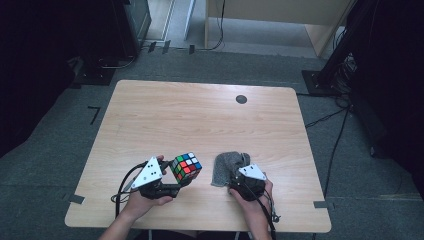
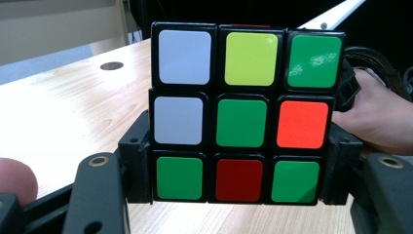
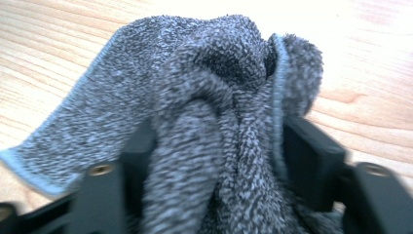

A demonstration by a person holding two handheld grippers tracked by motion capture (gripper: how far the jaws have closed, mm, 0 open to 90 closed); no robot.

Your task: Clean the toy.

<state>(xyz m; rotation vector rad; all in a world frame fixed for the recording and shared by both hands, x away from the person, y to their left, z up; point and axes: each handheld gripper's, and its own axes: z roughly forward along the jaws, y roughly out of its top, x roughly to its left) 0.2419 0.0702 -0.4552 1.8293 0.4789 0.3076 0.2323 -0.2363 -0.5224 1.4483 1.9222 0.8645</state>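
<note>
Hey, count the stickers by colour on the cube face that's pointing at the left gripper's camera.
Cube face, left gripper view:
Green: 4
White: 2
Yellow: 1
Orange: 1
Red: 1
Total: 9
</note>
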